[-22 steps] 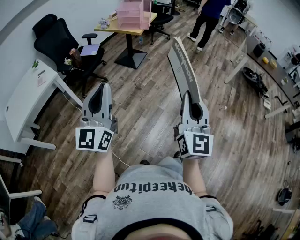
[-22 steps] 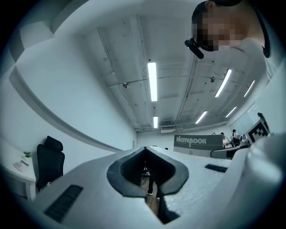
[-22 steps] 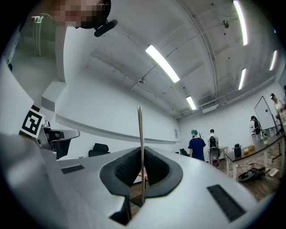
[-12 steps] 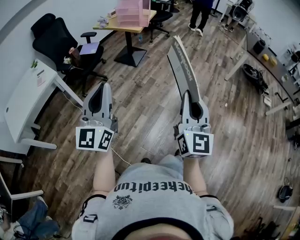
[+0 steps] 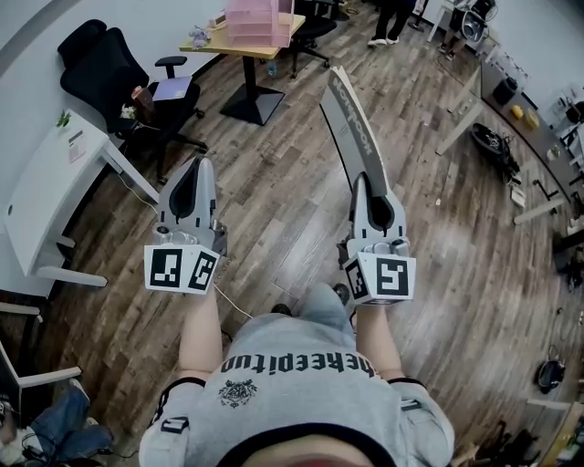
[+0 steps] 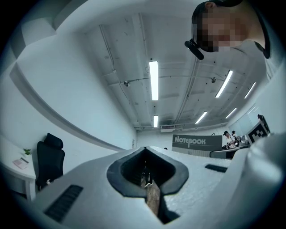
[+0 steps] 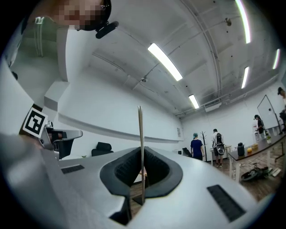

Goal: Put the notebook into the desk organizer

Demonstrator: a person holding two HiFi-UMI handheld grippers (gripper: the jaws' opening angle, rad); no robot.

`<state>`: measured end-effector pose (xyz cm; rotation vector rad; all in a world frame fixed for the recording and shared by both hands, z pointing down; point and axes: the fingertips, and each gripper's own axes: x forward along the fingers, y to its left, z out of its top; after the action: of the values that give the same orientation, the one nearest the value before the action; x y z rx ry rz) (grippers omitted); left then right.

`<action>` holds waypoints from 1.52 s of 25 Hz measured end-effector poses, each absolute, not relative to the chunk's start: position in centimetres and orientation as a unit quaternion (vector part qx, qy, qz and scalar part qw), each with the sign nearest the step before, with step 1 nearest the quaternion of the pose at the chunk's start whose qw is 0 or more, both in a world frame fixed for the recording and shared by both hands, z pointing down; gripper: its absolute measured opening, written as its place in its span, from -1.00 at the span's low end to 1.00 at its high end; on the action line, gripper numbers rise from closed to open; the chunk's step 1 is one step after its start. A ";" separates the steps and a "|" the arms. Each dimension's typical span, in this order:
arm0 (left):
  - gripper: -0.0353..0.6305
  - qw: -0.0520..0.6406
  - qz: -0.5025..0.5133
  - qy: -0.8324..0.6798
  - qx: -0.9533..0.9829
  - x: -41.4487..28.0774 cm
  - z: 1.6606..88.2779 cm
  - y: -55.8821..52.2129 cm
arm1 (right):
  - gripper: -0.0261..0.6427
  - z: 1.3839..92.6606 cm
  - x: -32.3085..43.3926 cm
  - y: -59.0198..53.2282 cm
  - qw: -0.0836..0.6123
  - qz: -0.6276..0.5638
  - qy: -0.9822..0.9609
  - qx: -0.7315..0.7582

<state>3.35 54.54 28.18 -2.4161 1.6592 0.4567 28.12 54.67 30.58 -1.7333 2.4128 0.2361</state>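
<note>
A person stands holding two grippers out in front. The right gripper (image 5: 368,187) has its jaws pinching the bottom edge of a thin grey notebook (image 5: 350,123), which stands edge-on. The left gripper (image 5: 198,173) is empty, jaws pressed together. The notebook looks light and slightly floppy, so gripping near the spine seems steadier. The pink desk organizer (image 5: 259,20) sits on a bench (image 5: 228,50), well ahead.

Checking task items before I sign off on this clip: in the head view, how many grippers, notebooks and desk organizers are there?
Grippers: 2, the left gripper and the right gripper
Notebooks: 1, the notebook clamped in the right gripper
Desk organizers: 1, the pink desk organizer at the top of the view
Total: 4
</note>
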 end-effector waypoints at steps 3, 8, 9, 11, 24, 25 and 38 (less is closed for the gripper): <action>-0.88 0.083 0.155 0.558 -0.811 3.5 28.4 53.8 | -0.89 30.5 28.1 54.3 0.091 0.066 0.816 -0.567; -0.88 0.079 0.156 0.555 -0.813 4.1 28.6 51.8 | -0.89 31.1 28.0 52.4 0.071 0.086 0.813 -0.571; -0.88 0.079 0.156 0.555 -0.813 4.1 28.7 51.2 | -0.89 31.2 27.8 51.8 0.069 0.087 0.814 -0.570; -0.88 0.077 0.157 0.556 -0.813 4.0 28.8 49.7 | -0.89 31.2 27.6 50.3 0.066 0.087 0.816 -0.568; -0.88 0.090 0.159 0.573 -0.799 0.3 26.8 36.3 | -0.89 29.6 25.1 34.5 0.096 0.072 0.823 -0.556; -0.88 0.091 0.160 0.575 -0.797 0.1 26.6 35.3 | -0.89 29.4 24.8 33.4 0.097 0.072 0.824 -0.553; -0.88 0.106 0.159 0.571 -0.798 0.5 25.9 23.4 | -0.89 29.8 25.0 21.0 0.099 0.063 0.825 -0.553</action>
<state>0.53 23.40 25.95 -2.3515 1.6831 0.4691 24.99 21.05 29.75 -1.6365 2.4398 0.1870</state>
